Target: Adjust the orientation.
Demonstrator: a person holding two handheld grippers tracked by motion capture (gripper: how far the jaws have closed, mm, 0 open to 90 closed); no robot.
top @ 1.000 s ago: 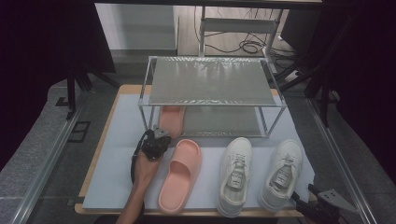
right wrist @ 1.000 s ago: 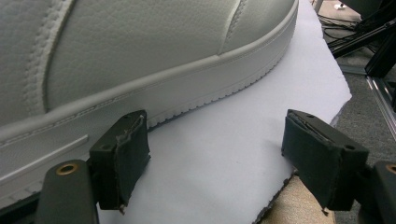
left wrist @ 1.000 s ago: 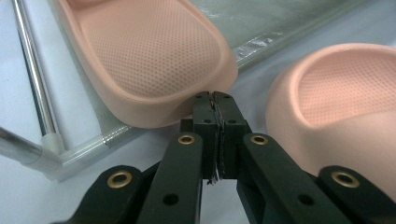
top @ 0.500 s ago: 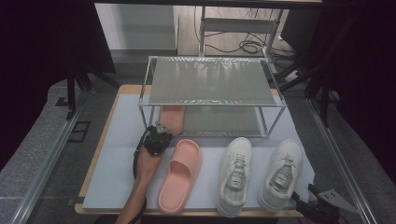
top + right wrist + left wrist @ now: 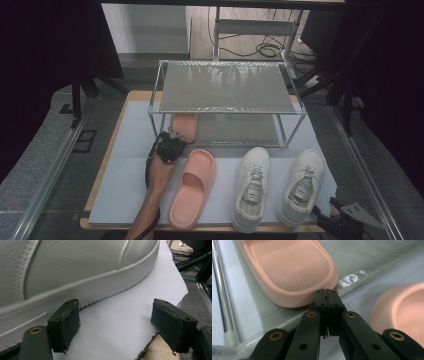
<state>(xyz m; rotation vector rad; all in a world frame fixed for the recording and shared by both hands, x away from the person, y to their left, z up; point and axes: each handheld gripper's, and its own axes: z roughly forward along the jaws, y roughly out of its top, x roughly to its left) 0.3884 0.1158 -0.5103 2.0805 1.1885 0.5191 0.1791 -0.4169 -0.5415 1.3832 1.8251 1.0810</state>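
Note:
A pink slipper (image 5: pixel 184 125) (image 5: pixel 294 267) lies on the lower shelf of the metal rack (image 5: pixel 225 87). My left gripper (image 5: pixel 172 141) (image 5: pixel 327 293) is shut with nothing between its jaws, and its tips are right at this slipper's heel edge. The second pink slipper (image 5: pixel 192 187) (image 5: pixel 404 307) lies on the mat, just to the right of the left hand. Two white sneakers (image 5: pixel 252 187) (image 5: pixel 300 185) stand side by side on the mat. My right gripper (image 5: pixel 325 220) (image 5: pixel 115 325) is open and low at the mat's front right corner, beside the sole of the right sneaker (image 5: pixel 75 270).
The rack's thin front legs (image 5: pixel 154 125) and lower shelf rim (image 5: pixel 222 302) stand close to the left gripper. The pale mat (image 5: pixel 125 165) (image 5: pixel 125 322) covers a wooden board whose edge (image 5: pixel 152 350) shows under the right gripper. Cables and stands lie beyond the rack.
The left hand has shifted only slightly at the rack's front. The right gripper and all the shoes lie as before.

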